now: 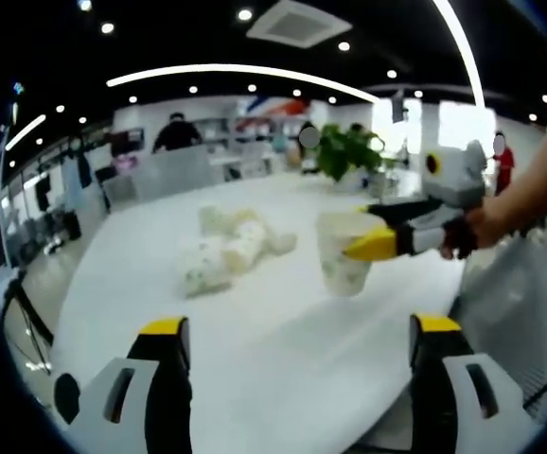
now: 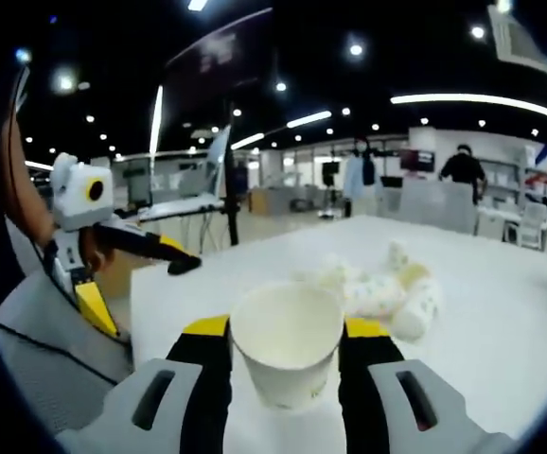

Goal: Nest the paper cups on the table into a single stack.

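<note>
Office, white table (image 1: 255,359) | R gripper (image 2: 285,340) clamps upright paper cup (image 2: 286,355), ready for nesting | cup pile (image 2: 387,288) at 1 o'clock | L gripper (image 1: 292,336) open, empty

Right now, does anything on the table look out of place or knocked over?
Yes. Several cups lie on their sides in a loose heap on the white table, not upright. One cup is upright between the right gripper fingers. The left gripper is open and holds nothing.
</note>
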`<state>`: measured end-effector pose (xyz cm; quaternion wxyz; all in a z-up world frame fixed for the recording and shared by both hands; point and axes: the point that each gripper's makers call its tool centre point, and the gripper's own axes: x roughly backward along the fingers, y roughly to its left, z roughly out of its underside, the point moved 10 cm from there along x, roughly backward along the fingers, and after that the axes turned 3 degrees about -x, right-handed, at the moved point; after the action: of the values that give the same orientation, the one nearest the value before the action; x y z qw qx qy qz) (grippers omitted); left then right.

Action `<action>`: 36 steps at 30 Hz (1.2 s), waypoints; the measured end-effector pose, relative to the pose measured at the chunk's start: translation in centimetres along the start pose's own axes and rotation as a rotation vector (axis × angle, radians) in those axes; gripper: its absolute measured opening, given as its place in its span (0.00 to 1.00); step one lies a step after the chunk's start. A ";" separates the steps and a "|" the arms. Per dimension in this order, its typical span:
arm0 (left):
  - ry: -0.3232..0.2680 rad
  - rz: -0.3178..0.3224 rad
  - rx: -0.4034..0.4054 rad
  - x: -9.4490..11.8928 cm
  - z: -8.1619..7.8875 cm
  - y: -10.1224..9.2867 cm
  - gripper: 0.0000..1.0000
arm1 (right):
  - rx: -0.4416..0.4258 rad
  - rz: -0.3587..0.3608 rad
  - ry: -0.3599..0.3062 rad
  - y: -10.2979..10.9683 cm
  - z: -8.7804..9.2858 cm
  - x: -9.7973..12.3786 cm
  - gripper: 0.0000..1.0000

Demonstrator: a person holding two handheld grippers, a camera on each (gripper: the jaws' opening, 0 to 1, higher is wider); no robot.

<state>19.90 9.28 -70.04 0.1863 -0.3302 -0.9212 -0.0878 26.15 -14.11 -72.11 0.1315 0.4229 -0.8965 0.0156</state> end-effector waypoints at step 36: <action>0.010 -0.007 -0.007 -0.1 0.0 -0.1 0.96 | -0.082 -0.009 0.086 0.0 3.2 -1.3 0.67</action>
<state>19.94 9.16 -70.09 0.1893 -0.3269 -0.9212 -0.0932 26.23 -13.59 -75.54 0.1871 0.4203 -0.8879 -0.0036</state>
